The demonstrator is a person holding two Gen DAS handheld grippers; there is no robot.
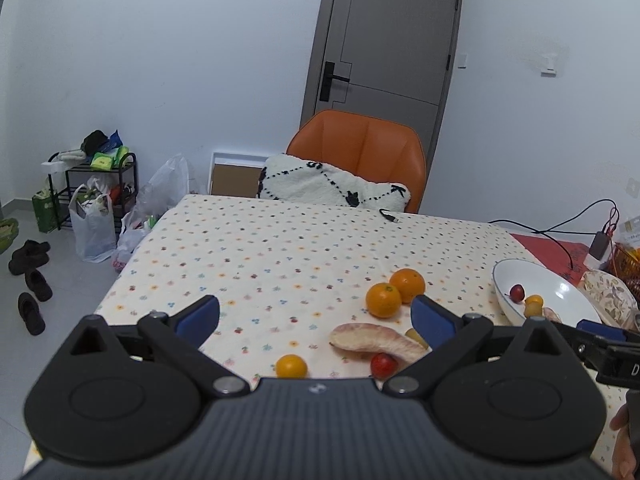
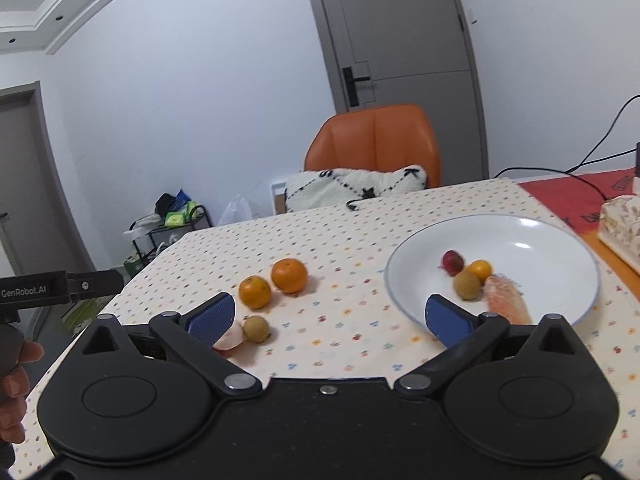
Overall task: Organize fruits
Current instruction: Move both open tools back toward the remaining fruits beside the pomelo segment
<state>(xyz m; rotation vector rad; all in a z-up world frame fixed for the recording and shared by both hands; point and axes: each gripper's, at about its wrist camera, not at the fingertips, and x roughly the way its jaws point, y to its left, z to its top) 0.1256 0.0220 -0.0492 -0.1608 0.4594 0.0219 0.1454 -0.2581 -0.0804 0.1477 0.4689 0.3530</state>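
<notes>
Two oranges (image 1: 384, 299) (image 1: 407, 285) lie on the dotted tablecloth, with a pomelo segment (image 1: 374, 341), a brown longan (image 1: 416, 336), a red fruit (image 1: 383, 365) and a small yellow fruit (image 1: 291, 366) nearer. The white bowl (image 1: 560, 284) at right holds several small fruits. My left gripper (image 1: 316, 316) is open and empty above the near fruits. In the right wrist view the oranges (image 2: 255, 291) (image 2: 289, 275), the longan (image 2: 256, 329) and the segment (image 2: 229, 338) lie left; the bowl (image 2: 520, 236) holds a red fruit (image 2: 453, 262), a yellow one (image 2: 479, 270), a longan (image 2: 466, 285) and a segment (image 2: 506, 298). My right gripper (image 2: 330, 316) is open and empty.
An orange chair (image 1: 360, 152) with a white cushion (image 1: 332, 184) stands behind the table. Cables and a charger (image 1: 598, 244) lie on a red cloth at the far right. A patterned box (image 2: 622, 220) sits right of the bowl. A rack and bags (image 1: 94, 200) stand on the floor at left.
</notes>
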